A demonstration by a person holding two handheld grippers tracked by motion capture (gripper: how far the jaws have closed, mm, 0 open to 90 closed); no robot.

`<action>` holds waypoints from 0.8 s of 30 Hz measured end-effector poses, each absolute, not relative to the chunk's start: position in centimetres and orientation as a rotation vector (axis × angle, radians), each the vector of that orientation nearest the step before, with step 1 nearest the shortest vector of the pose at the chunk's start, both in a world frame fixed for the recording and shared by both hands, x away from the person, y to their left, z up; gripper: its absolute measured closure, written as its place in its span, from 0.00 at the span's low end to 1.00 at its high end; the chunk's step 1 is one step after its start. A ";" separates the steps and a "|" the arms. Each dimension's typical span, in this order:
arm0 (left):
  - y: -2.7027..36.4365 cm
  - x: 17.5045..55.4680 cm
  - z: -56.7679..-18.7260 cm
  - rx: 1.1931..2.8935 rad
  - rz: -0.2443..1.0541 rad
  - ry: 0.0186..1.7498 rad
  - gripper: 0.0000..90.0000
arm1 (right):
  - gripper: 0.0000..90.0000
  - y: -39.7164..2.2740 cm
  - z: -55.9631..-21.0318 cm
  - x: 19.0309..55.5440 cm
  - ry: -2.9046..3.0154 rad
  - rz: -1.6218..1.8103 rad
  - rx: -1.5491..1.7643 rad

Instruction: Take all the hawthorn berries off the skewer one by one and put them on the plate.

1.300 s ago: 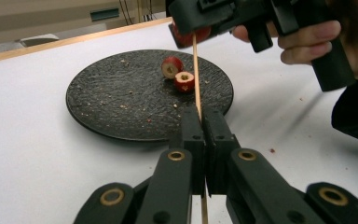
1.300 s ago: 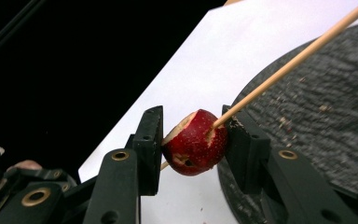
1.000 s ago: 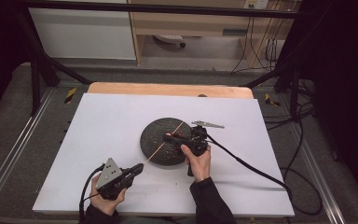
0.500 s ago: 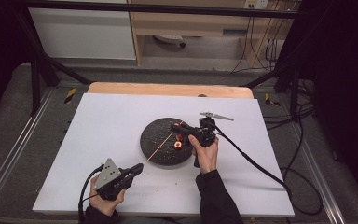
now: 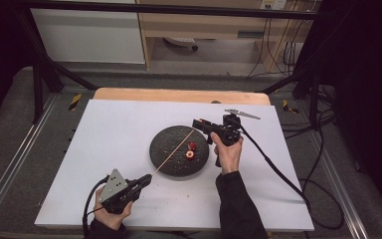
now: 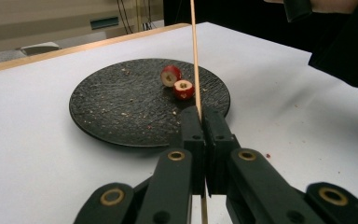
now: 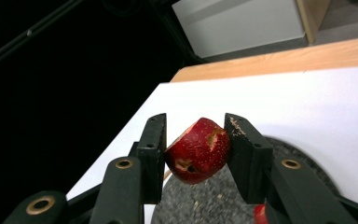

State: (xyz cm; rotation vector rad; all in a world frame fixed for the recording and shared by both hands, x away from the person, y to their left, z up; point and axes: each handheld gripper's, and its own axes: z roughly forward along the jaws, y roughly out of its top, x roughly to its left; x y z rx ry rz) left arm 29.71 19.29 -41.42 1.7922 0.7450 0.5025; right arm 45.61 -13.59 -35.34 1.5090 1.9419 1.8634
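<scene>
Above plate (image 5: 165, 158) now, right gripper (image 5: 199, 123)

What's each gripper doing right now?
Left gripper: shut on the wooden skewer.
Right gripper: shut on a red fruit piece, above the black plate.

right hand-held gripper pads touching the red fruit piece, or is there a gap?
Touching. The right gripper view shows the right hand-held gripper with both black jaws pressed against the sides of the red fruit piece, which is held above the black plate.
</scene>
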 end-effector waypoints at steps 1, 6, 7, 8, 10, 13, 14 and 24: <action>19.3 29.7 -41.4 1.792 0.503 0.746 0.98 | 0.68 -13.8 -35.2 45.8 1.933 1.859 1.511; 19.6 29.8 -41.4 1.787 0.506 0.757 0.98 | 0.68 -14.8 -34.9 46.4 1.897 1.846 1.530; 19.7 29.8 -41.4 1.783 0.507 0.761 0.98 | 0.68 -15.0 -34.9 46.5 1.892 1.845 1.533; 19.8 29.9 -41.3 1.780 0.507 0.765 0.98 | 0.68 -15.0 -35.1 46.5 1.894 1.841 1.537; 20.1 30.0 -41.3 1.770 0.504 0.776 0.98 | 0.68 -14.9 -35.5 46.4 1.913 1.829 1.535; 20.5 30.2 -41.1 1.762 0.513 0.794 0.98 | 0.68 -14.2 -36.7 46.2 1.951 1.820 1.537; 20.6 30.2 -41.1 1.758 0.514 0.799 0.98 | 0.68 -13.4 -37.4 46.1 1.981 1.815 1.540; 21.0 30.6 -41.3 1.761 0.515 0.820 0.98 | 0.68 -10.3 -41.4 45.2 2.103 1.775 1.545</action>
